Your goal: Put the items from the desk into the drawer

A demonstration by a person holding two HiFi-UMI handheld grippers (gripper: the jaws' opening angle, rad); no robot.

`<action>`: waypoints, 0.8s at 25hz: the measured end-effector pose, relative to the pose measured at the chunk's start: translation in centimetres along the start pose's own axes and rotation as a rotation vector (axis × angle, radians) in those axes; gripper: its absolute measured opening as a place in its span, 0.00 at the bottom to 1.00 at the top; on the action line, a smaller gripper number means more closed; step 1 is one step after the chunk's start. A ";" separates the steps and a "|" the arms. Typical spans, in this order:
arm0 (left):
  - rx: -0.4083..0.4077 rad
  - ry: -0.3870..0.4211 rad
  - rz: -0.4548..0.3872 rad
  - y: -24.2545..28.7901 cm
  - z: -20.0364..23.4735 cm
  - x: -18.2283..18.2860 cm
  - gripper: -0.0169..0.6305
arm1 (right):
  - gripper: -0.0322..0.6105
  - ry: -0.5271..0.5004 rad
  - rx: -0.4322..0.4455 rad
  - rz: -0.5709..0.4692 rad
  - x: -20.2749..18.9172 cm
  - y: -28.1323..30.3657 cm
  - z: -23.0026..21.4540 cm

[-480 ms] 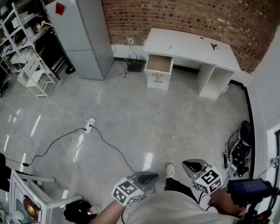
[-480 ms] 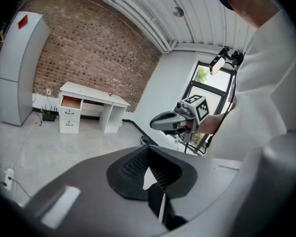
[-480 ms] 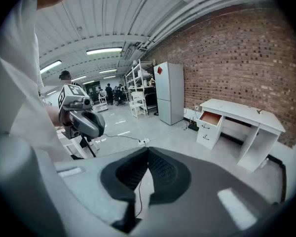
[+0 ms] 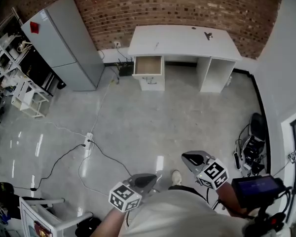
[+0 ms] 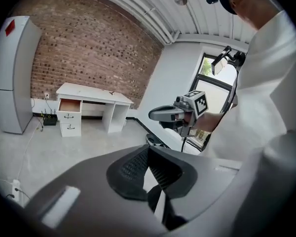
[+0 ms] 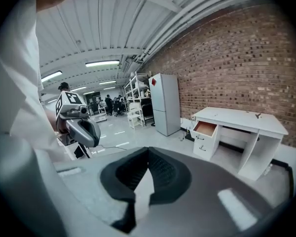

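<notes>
A white desk [image 4: 182,36] stands against the brick wall far across the floor, with its top drawer [image 4: 148,64] pulled open and looking empty. On the desktop lie a small dark item [image 4: 207,34] and a thin pen-like item [image 4: 156,46]. My left gripper [image 4: 147,180] and right gripper [image 4: 190,158] are held low, close to the body, both shut with nothing in them. In the left gripper view the shut left gripper [image 5: 148,154] points toward the desk [image 5: 93,94]. The right gripper [image 6: 148,157] also faces the desk [image 6: 241,117] and the open drawer [image 6: 205,128].
A grey refrigerator [image 4: 64,41] stands left of the desk. A power strip [image 4: 88,141] with trailing cables lies on the floor between me and the desk. White shelving [image 4: 24,95] is at the far left. Cables and gear [image 4: 251,142] sit by the right wall.
The head view has swung, so the desk and drawer sit further left and more central. Both grippers stay shut and low, shifted slightly left.
</notes>
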State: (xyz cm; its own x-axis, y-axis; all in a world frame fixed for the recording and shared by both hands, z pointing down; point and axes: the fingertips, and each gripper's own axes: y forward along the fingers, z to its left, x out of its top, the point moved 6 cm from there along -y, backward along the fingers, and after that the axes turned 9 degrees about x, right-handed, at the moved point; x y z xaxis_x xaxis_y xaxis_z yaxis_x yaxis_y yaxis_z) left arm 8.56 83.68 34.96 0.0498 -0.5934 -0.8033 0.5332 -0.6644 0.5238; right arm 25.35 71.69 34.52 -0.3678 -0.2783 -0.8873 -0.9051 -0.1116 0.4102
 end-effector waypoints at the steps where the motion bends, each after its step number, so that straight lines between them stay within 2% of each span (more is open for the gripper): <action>1: 0.010 0.001 0.000 1.0 0.2 0.7 0.04 | 0.05 0.005 0.004 -0.004 0.0 -0.3 -1.2; 6: 0.040 0.028 -0.014 6.8 0.6 4.7 0.04 | 0.05 0.027 0.041 0.005 -1.0 -1.5 -6.9; 9: 0.031 0.053 -0.016 9.9 0.8 7.0 0.04 | 0.05 0.010 0.023 -0.003 -0.9 -1.9 -9.9; 12: 0.008 0.073 0.004 11.9 1.1 8.4 0.04 | 0.08 0.036 -0.010 -0.035 -0.7 -2.5 -11.9; 17: 0.007 0.086 0.018 16.0 4.8 10.7 0.04 | 0.11 0.072 -0.044 -0.057 -0.3 -1.3 -16.9; 20: -0.031 0.082 0.018 18.6 7.5 12.3 0.05 | 0.12 0.089 -0.080 -0.046 -0.1 -0.4 -19.6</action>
State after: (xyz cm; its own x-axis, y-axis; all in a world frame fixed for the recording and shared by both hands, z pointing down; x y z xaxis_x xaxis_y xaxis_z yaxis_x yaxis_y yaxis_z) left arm 12.73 60.62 36.97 0.1274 -0.5650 -0.8152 0.5573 -0.6391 0.5300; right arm 29.88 53.07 38.56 -0.3026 -0.3540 -0.8849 -0.8994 -0.2013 0.3881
